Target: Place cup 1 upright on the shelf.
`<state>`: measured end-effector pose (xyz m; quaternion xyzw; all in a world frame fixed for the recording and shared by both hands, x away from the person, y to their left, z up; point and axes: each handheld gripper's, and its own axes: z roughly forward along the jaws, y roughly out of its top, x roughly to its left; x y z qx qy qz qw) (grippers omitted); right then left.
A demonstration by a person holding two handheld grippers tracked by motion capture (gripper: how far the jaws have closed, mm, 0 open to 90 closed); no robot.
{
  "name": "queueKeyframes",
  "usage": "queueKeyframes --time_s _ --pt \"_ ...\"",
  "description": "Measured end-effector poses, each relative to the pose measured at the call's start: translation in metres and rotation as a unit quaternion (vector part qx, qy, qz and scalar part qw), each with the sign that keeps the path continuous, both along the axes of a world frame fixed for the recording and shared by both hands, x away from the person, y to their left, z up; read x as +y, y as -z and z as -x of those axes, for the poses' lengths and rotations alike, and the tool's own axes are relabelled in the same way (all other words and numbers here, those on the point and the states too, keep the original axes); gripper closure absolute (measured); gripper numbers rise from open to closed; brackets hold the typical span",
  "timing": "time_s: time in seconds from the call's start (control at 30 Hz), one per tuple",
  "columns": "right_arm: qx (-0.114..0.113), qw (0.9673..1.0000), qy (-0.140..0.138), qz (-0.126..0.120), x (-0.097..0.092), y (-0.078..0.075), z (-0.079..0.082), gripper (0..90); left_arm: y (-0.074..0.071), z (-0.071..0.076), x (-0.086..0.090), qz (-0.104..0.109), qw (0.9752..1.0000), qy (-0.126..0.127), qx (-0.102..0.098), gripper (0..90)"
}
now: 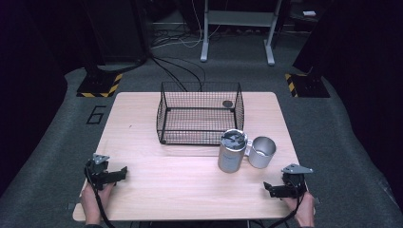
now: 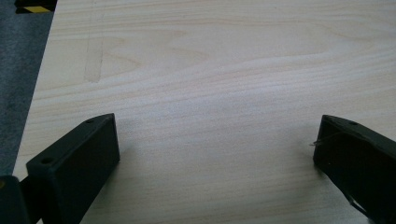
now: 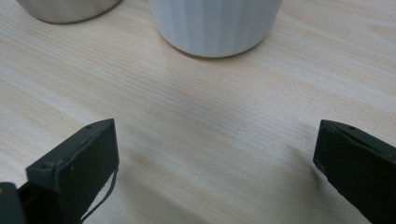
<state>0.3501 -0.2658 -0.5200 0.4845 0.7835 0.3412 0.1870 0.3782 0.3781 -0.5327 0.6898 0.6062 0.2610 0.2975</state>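
table [image 1: 142, 142]: 1 wire basket [image 1: 199, 114] | 2 steel cups [image 1: 233, 152] | left gripper [image 1: 122, 172] fingers released | right gripper [image 1: 267, 187] fingers released

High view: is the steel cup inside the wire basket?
No, the steel cup stands on the table outside the wire basket, beside the tall canister.

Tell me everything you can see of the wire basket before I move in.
The wire basket is a black, open-topped rectangular cage of fine mesh on a thicker frame. It stands upright on the far middle of the wooden table, apart from both grippers. A small dark round object shows at its far right corner; whether it lies inside is unclear. The tall steel canister stands just in front of its near right corner; contact cannot be told.
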Motion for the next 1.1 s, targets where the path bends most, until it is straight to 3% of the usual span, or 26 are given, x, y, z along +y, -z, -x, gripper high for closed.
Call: queueKeyframes --time_s 0.53,0.83,1.1 --pt "0.002 0.9993 -0.027 -0.024 0.015 -0.020 0.015 0.0 -0.001 0.000 0.000 0.000 1.0000 0.001 0.004 0.4" --pt "0.006 0.9983 -0.052 -0.025 0.029 -0.030 0.015 0.0 0.000 0.000 0.000 0.000 1.0000 0.001 0.003 0.4" --pt "-0.007 0.9971 -0.069 -0.030 0.042 -0.041 0.013 0.0 0.000 0.000 0.000 0.001 1.0000 0.001 0.004 0.4"
